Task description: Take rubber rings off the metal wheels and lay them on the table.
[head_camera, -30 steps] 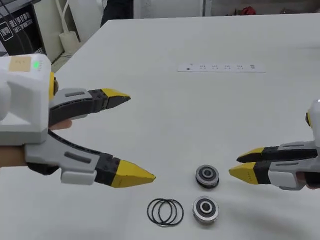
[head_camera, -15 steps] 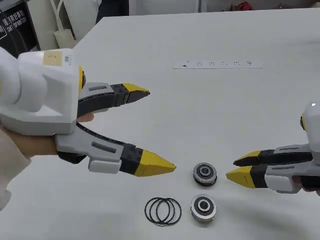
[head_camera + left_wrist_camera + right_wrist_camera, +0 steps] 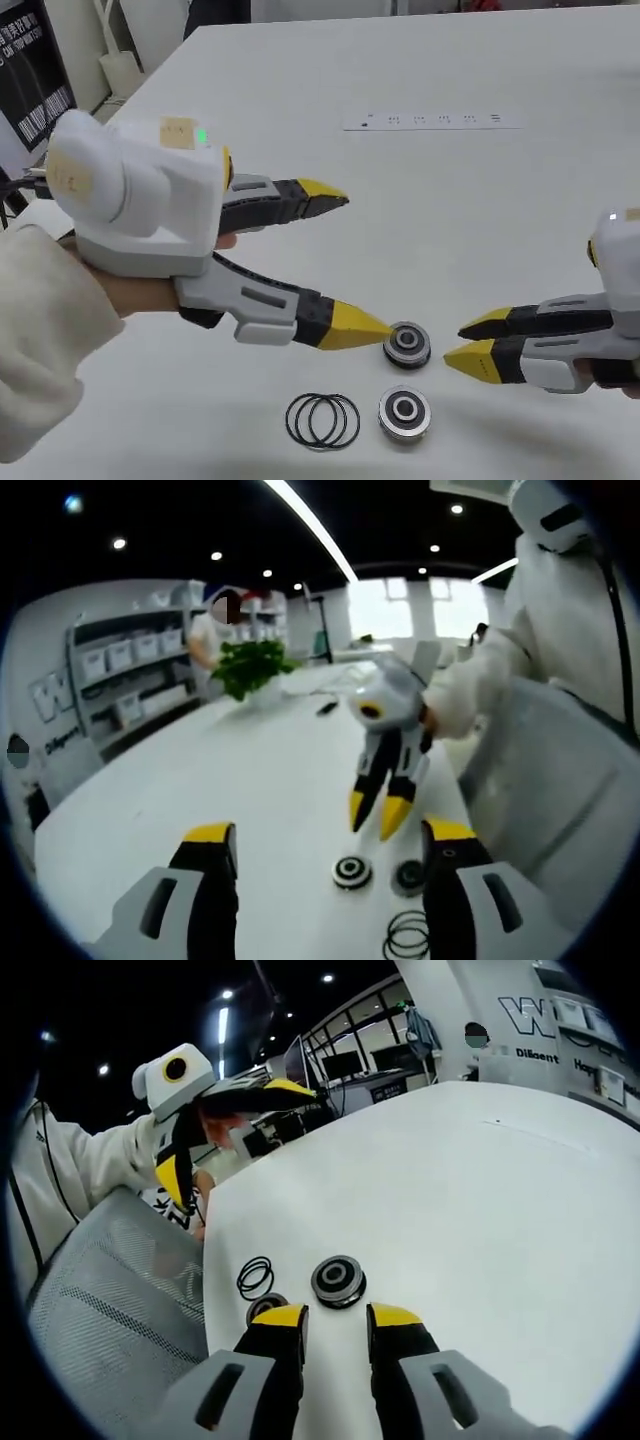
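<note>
Two metal wheels lie near the table's front edge: the farther wheel has a dark rim, the nearer wheel shows brighter metal. Loose black rubber rings lie overlapped left of the nearer wheel. My left gripper is wide open and holds nothing; its lower tip sits just left of the farther wheel. My right gripper points at that wheel from the right, jaws a narrow gap apart and nothing between them.
A white power strip lies flat at the far middle of the white table. The table's left edge runs past a black sign. A potted plant stands at the far end in the left gripper view.
My left gripper has moved right and down, bringing its lower tip up to the farther wheel. The right gripper, wheels and rings have hardly moved.
</note>
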A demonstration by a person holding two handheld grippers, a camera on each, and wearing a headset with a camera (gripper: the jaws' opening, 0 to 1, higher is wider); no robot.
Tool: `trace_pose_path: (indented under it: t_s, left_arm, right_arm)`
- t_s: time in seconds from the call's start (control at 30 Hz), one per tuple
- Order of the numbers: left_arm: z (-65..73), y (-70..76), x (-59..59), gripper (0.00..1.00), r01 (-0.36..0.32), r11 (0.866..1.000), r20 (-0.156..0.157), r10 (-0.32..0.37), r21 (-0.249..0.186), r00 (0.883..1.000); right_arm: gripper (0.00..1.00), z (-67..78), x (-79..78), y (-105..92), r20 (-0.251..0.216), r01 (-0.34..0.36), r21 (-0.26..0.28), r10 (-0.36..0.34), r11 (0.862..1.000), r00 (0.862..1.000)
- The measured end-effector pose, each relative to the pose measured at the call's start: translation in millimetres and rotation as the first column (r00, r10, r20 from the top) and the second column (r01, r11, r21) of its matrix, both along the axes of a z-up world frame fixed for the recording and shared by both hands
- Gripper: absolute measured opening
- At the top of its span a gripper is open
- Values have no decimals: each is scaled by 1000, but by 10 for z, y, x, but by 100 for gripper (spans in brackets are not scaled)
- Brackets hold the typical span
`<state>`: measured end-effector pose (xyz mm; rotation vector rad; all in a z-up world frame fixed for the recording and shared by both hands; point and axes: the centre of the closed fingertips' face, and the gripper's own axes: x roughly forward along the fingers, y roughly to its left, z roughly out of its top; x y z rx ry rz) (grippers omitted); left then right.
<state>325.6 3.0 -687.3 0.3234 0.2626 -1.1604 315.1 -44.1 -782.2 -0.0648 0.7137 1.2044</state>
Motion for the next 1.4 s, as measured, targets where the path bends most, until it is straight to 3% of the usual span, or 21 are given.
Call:
trace_pose_path:
  t_s: [0.43,0.7,0.93,1.4]
  left_arm:
    - [-234,-228,124,58,21,1000,-8,-21,-8,1000]
    - [-474,-355,112,45,45,998,-16,-45,31,999]
    - [-684,-355,92,32,50,996,-38,-48,68,998]
    - [-975,-317,83,22,38,992,-92,-27,123,995]
  right_arm:
    - [20,-88,49,101,15,-32,-15,33,999,999]
    - [19,-150,55,165,38,-58,-34,59,998,998]
    - [18,-207,71,179,60,-77,-56,80,995,995]
    - [20,-284,94,186,81,-94,-88,101,992,992]
